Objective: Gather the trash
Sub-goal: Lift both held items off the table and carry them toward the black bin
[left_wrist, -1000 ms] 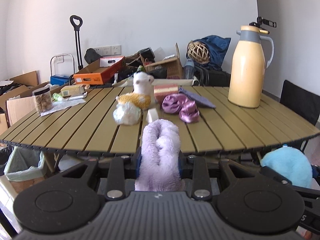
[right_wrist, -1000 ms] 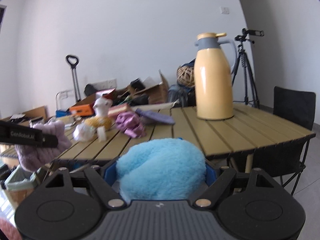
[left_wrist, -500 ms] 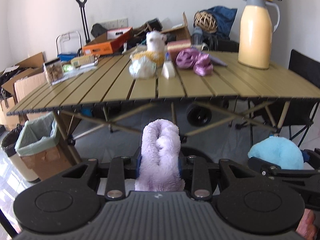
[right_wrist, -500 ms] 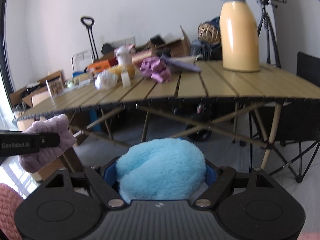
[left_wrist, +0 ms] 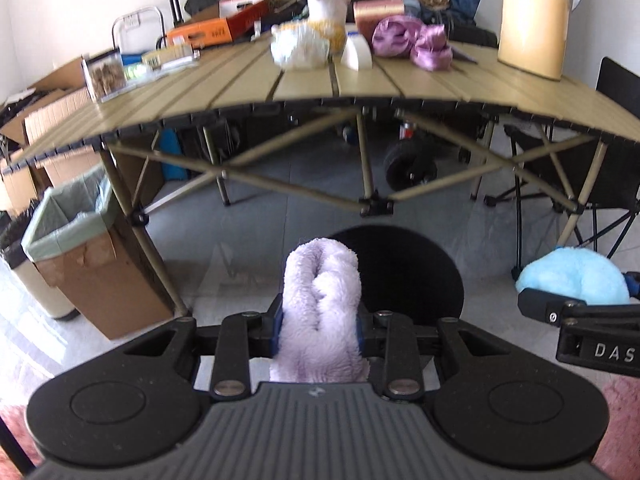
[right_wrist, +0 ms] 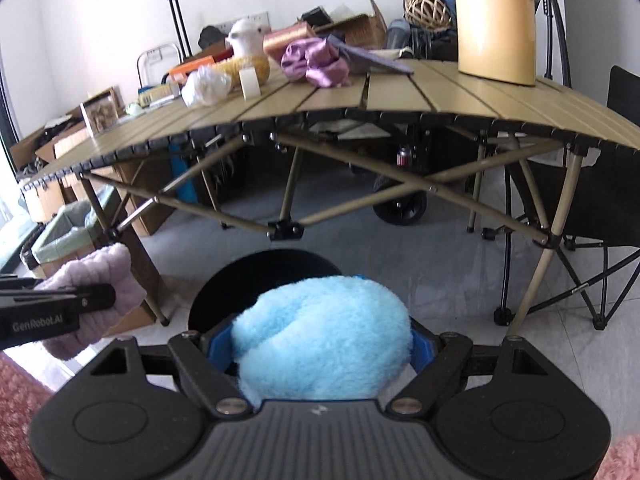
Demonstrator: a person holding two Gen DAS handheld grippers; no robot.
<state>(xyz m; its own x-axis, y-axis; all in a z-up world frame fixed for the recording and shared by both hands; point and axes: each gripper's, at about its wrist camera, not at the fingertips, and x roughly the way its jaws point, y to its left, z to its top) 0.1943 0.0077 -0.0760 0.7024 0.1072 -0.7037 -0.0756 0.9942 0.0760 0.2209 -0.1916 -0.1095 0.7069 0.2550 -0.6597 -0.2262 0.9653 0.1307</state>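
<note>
Below table level, grippers clamp a fluffy lilac roll [left_wrist: 320, 304] and a blue puff [right_wrist: 320, 348].

Left gripper [left_wrist: 320, 320] clamps a fluffy lilac cloth [left_wrist: 320, 312] above a black round bin [left_wrist: 404, 272]. At right, a blue plush [left_wrist: 576, 280] sits in the right gripper [left_wrist: 576, 300]. Beyond stands a cluttered slatted table [left_wrist: 304, 84]; a lined box [left_wrist: 80, 256] at left.

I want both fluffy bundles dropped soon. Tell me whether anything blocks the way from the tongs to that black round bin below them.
Nothing visible does. The lilac fluffy bundle in the left tongs and the blue fluffy bundle in the right tongs both sit just before the black bin, with only bare floor around it.
</note>
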